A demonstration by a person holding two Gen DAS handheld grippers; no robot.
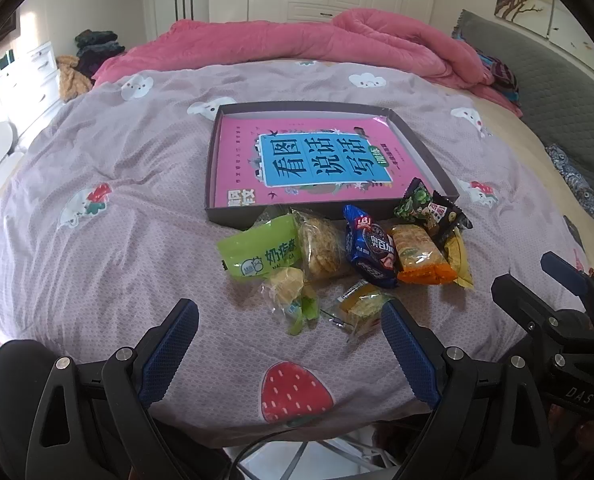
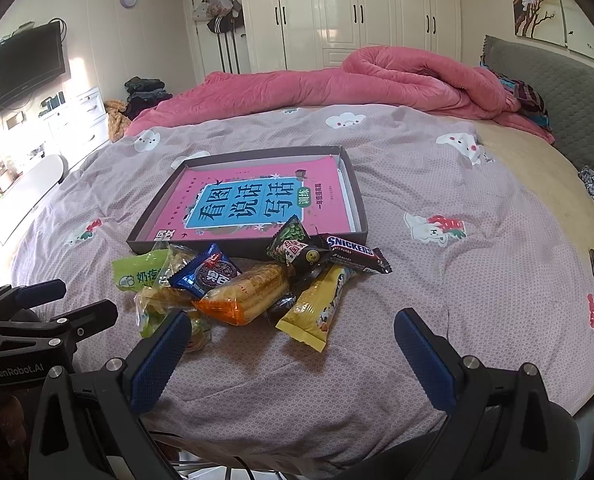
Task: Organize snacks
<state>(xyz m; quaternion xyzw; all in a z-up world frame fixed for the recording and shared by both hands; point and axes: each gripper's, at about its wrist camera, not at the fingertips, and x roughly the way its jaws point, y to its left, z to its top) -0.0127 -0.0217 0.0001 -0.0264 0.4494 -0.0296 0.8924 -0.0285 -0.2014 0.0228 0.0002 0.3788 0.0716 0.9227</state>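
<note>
A pile of wrapped snacks lies on the bed in front of a shallow dark box (image 1: 217,160) (image 2: 359,196) holding a pink book (image 1: 309,160) (image 2: 253,204). The pile includes a green pouch (image 1: 257,252) (image 2: 139,274), a blue cookie pack (image 1: 367,248) (image 2: 205,272), an orange cracker pack (image 1: 419,258) (image 2: 243,294), a yellow packet (image 2: 317,312) and a Snickers bar (image 2: 357,256). My left gripper (image 1: 289,344) is open, just short of the nearest small packets (image 1: 361,308). My right gripper (image 2: 293,356) is open too, near the yellow packet.
A rolled pink quilt (image 1: 337,40) (image 2: 377,76) lies across the far side of the bed. A grey headboard (image 2: 557,92) stands at the right. The other gripper (image 1: 557,312) (image 2: 37,320) shows at each view's edge. White wardrobes stand behind.
</note>
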